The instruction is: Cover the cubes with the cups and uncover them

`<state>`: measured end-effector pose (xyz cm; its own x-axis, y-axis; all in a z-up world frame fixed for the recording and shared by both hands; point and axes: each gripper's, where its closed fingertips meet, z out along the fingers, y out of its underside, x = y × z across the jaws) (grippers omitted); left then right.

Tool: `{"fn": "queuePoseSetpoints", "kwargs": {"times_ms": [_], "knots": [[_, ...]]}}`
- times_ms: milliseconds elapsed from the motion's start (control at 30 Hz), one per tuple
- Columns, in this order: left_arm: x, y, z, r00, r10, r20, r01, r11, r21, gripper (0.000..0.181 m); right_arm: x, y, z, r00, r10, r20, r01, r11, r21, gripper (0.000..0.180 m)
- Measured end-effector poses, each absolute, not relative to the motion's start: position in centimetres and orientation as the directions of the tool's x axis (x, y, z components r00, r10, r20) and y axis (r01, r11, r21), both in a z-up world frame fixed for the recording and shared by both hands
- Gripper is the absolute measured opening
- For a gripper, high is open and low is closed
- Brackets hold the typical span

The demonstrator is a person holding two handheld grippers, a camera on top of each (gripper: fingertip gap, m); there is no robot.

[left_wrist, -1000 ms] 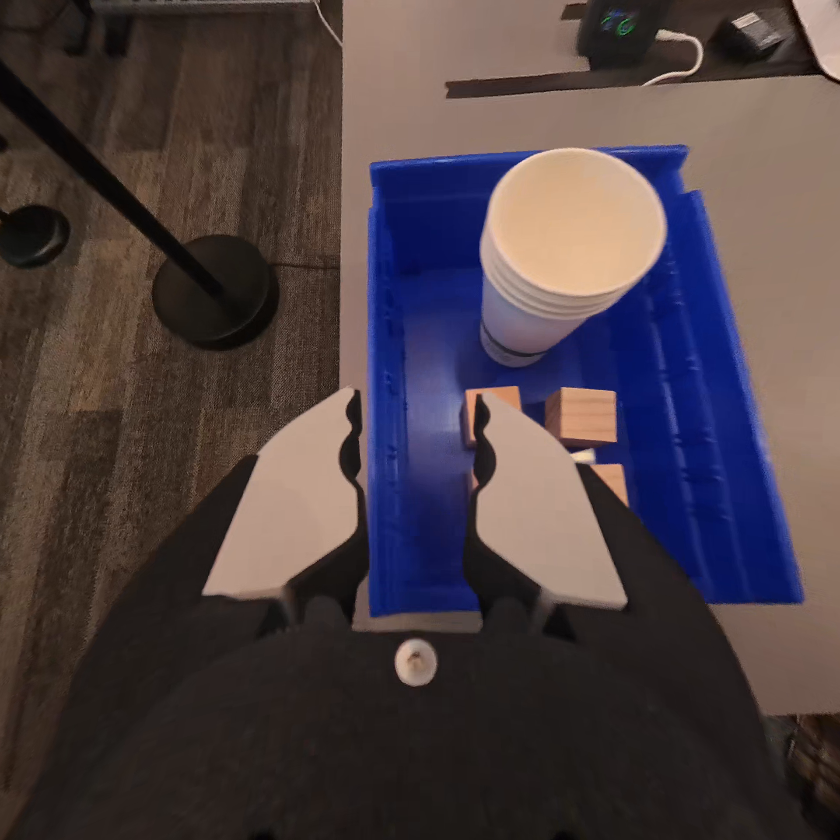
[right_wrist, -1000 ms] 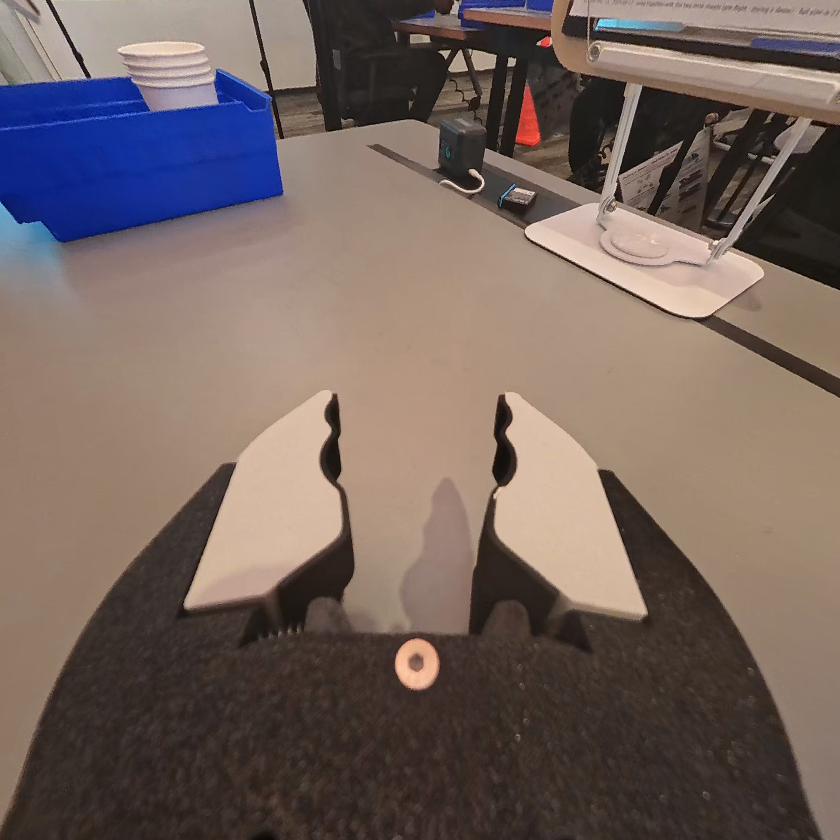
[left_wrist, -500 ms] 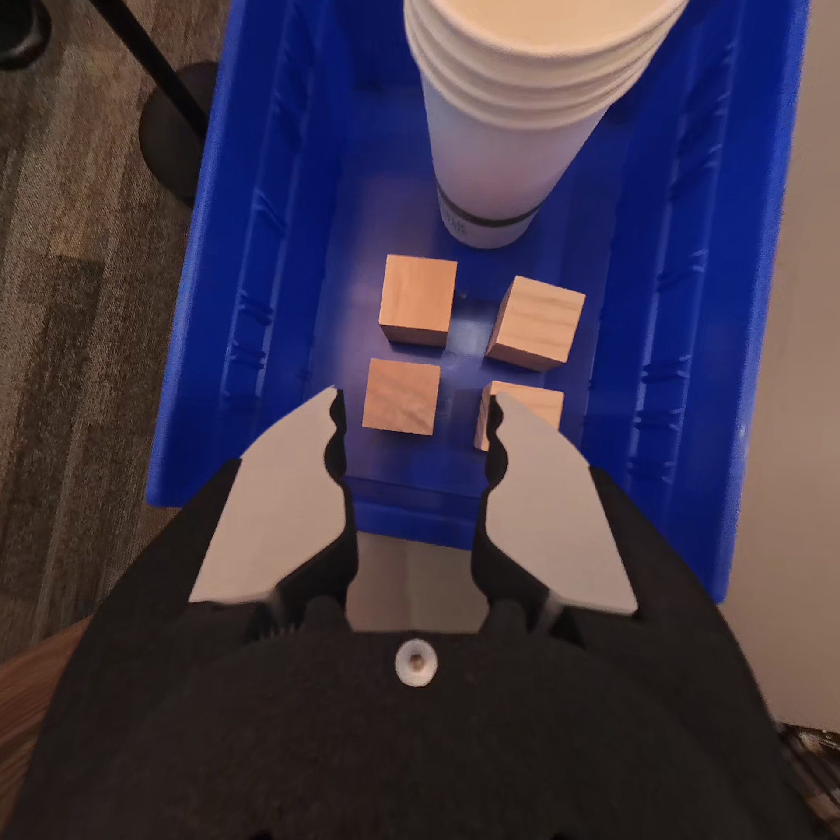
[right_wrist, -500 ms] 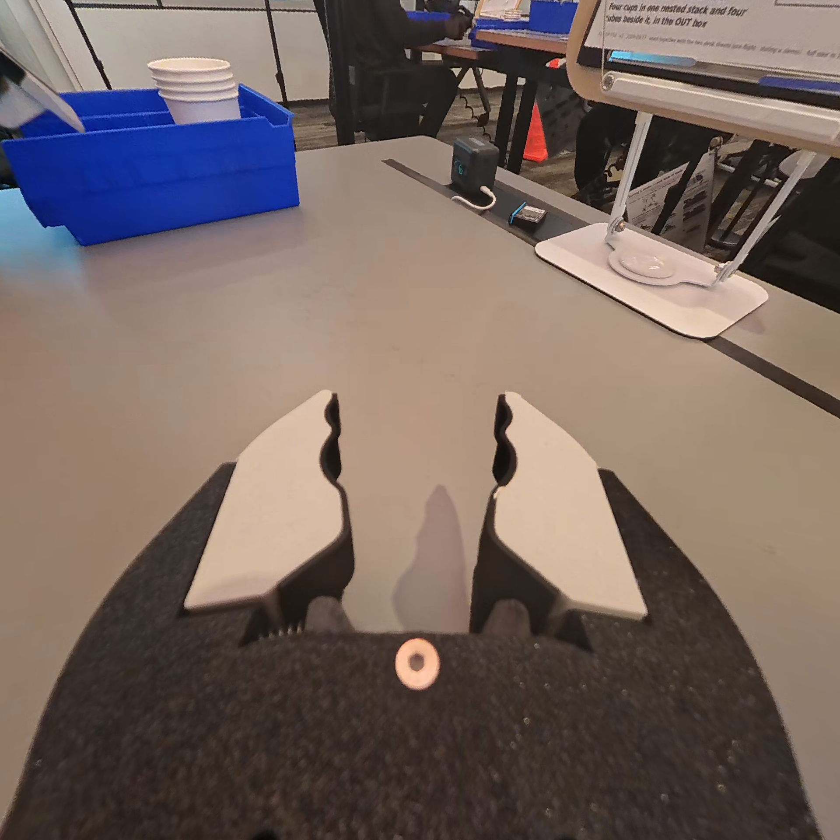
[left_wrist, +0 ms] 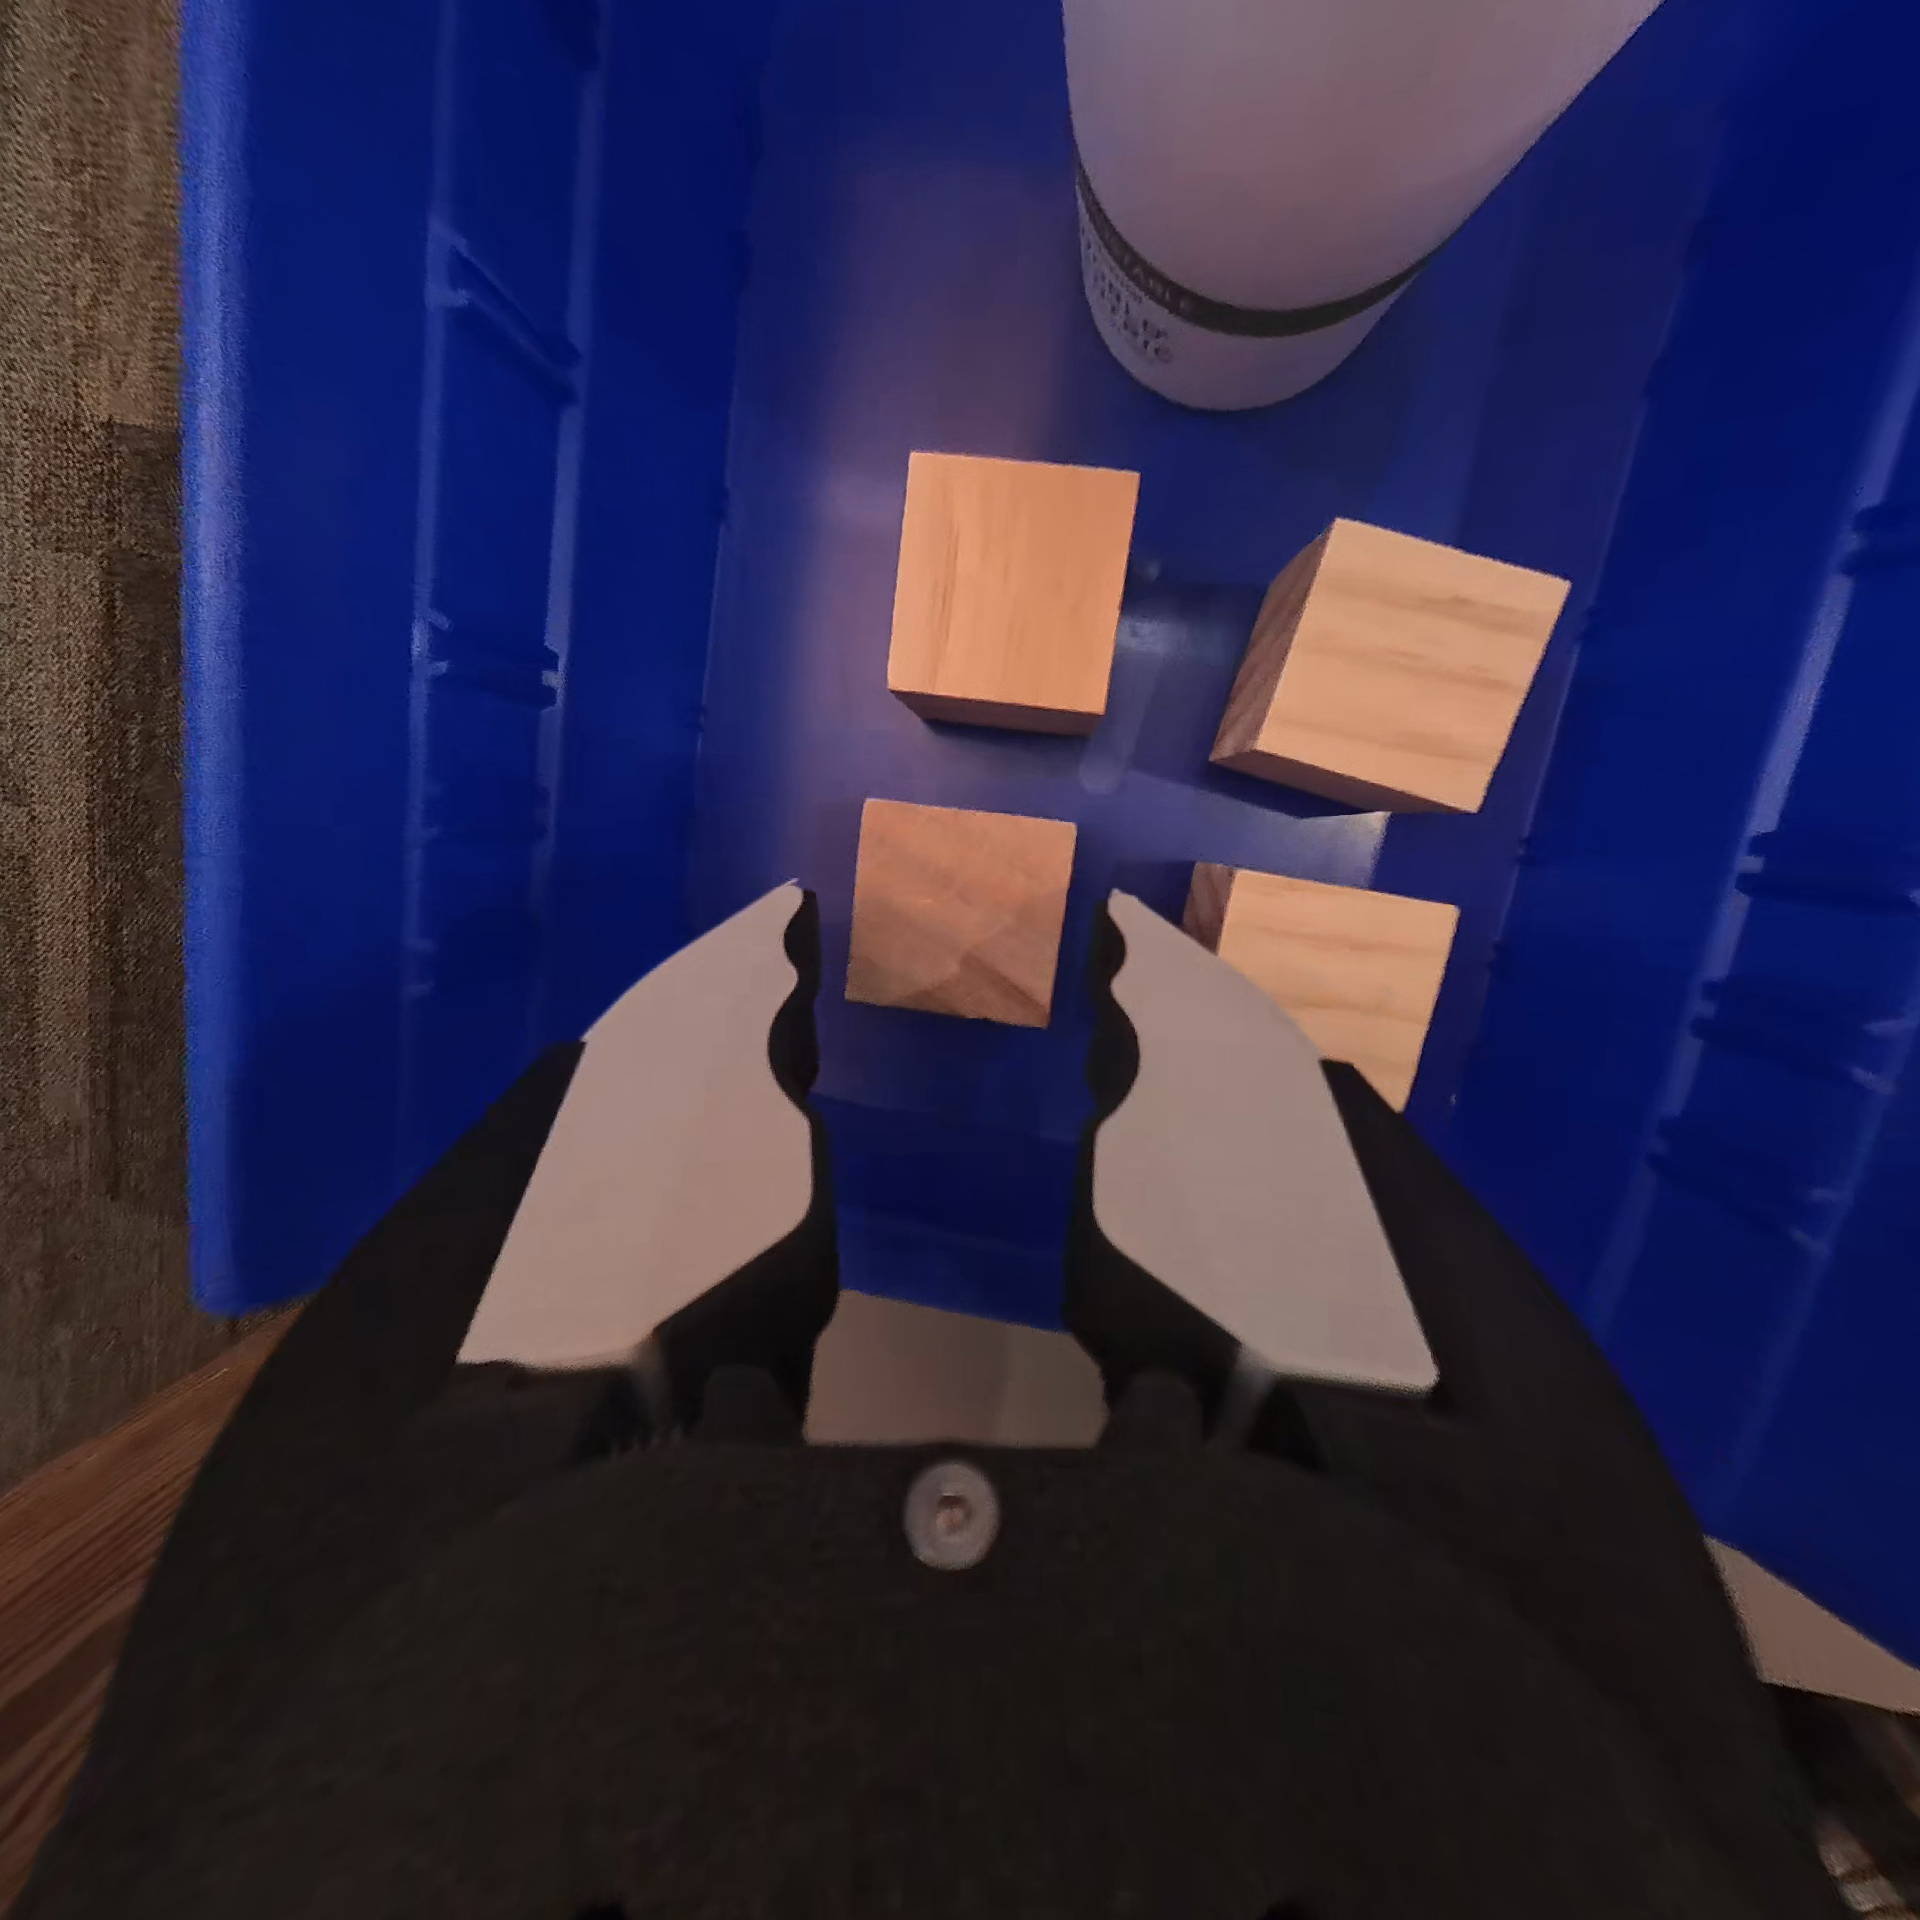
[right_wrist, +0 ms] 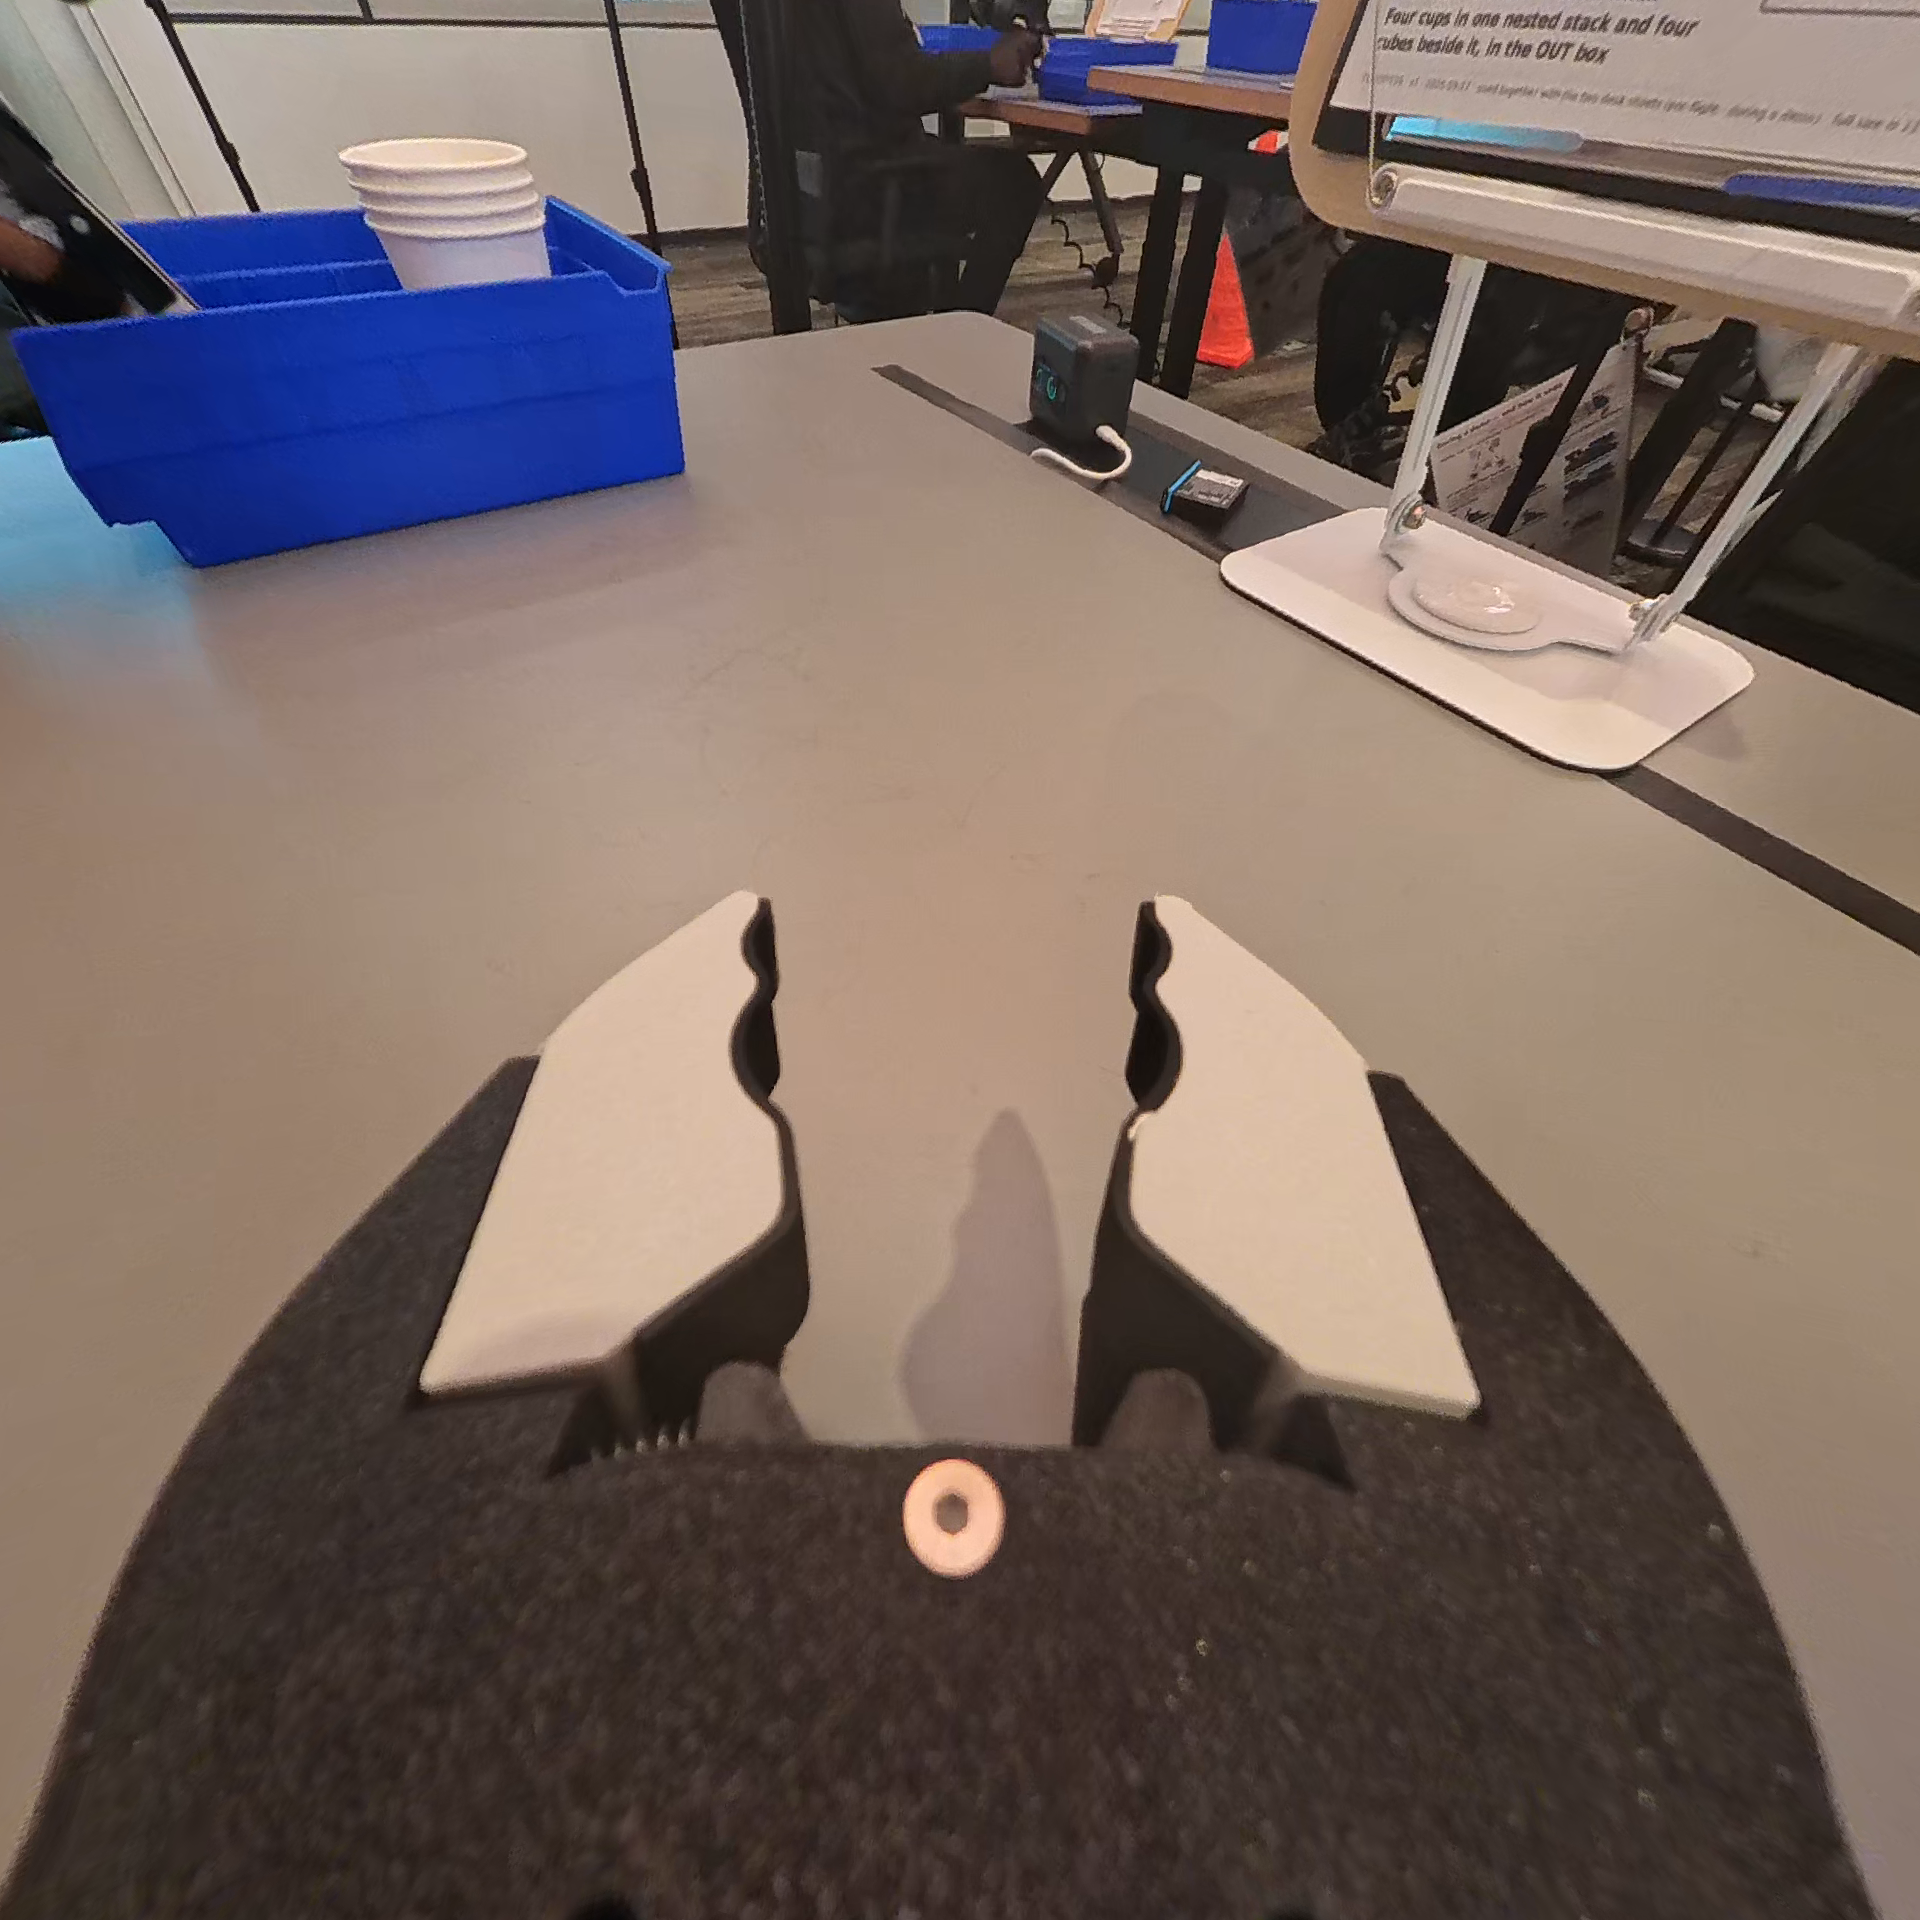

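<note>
Gray table [right_wrist: 935, 644] holds the blue bin [left_wrist: 312, 727] with four cubes [left_wrist: 961, 914] by the cups [left_wrist: 1247, 208], and the left gripper [left_wrist: 956, 914], jaws wide and empty like the right gripper [right_wrist: 951, 914], may, I think, bump a neighbor cube.

Shared lab or office workroom: long grey tables [right_wrist: 935, 665], blue plastic storage bins [right_wrist: 353, 395], white tilted document stand [right_wrist: 1496, 634], black tripod poles [right_wrist: 203, 114], seated person [right_wrist: 894, 135] behind.
</note>
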<state>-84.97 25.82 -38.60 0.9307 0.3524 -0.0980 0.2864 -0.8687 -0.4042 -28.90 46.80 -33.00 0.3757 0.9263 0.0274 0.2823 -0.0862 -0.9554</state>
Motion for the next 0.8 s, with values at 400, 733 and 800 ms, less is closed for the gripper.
{"fn": "queuePoseSetpoints", "kwargs": {"times_ms": [400,733,800], "knots": [[-85.2,25.6,-40.0,0.950,0.301,-0.083,0.259,-0.909,-0.326,0.043,-28.7,47.0,-33.1,0.383,0.923,0.021,0.280,-0.095,-0.955,0.065],[-79.5,29.7,-25.9,0.988,-0.067,-0.137,-0.135,-0.801,-0.584,0.043,-28.7,47.1,-33.1,0.377,0.926,-0.003,0.262,-0.110,-0.959,0.065],[-74.6,31.6,-24.3,0.941,-0.292,-0.170,-0.335,-0.739,-0.585,0.043,-28.7,47.1,-33.1,0.371,0.929,-0.014,0.253,-0.116,-0.961,0.065]]}}
